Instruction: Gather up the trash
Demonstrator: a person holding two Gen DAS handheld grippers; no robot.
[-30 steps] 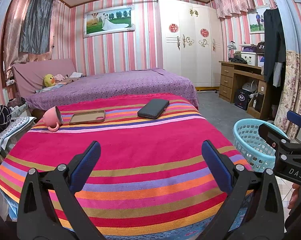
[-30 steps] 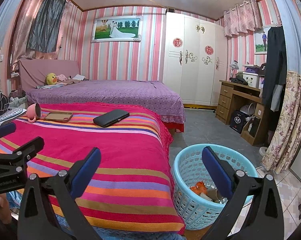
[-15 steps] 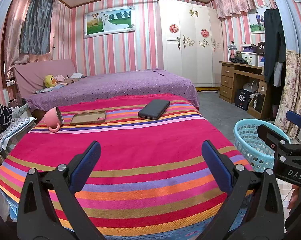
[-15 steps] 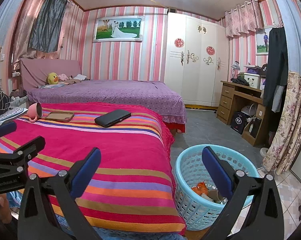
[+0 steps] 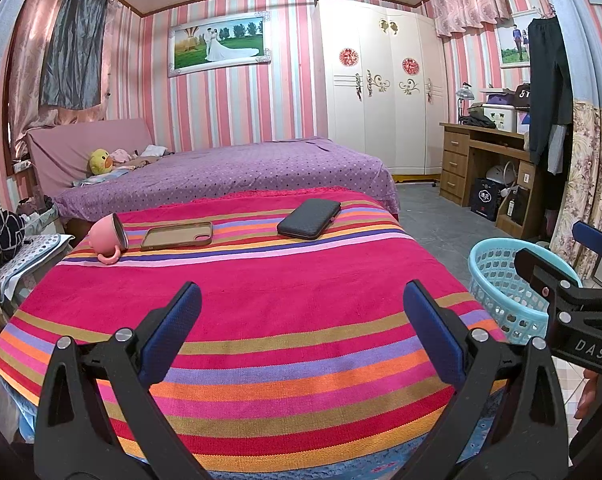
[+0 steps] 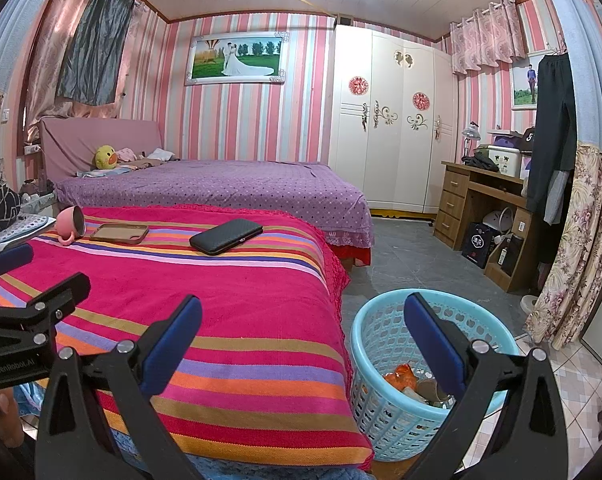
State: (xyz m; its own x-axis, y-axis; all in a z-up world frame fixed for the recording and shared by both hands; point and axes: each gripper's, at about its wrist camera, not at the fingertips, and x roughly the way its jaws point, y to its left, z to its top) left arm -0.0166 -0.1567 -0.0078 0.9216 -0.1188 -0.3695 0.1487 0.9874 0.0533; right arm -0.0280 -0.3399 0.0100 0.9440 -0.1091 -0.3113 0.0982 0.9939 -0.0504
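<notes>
Left wrist view looks along the left gripper, whose blue-padded fingers stand wide apart with nothing between them, above the near end of a table covered in a red cloth with orange, purple and gold stripes. Between and beyond the fingertips the cloth lies bare up to its far end, where a pink mug tipped on its side, a tan phone case lying flat and a black zipped wallet sit in a row, each apart from the next. The cloth's right edge falls away just outside the right finger; past it stands a light blue plastic lattice basket on the grey tiled floor, partly hidden by the right gripper, seen side-on from here. Right wrist view shows the right gripper equally spread and empty, its left finger over the cloth's corner and its right finger over the basket. Only this view looks into the basket, where orange wrapper trash and other scraps lie at the bottom. It also shows open floor beyond the basket, between a purple dotted bed and a wooden desk.
</notes>
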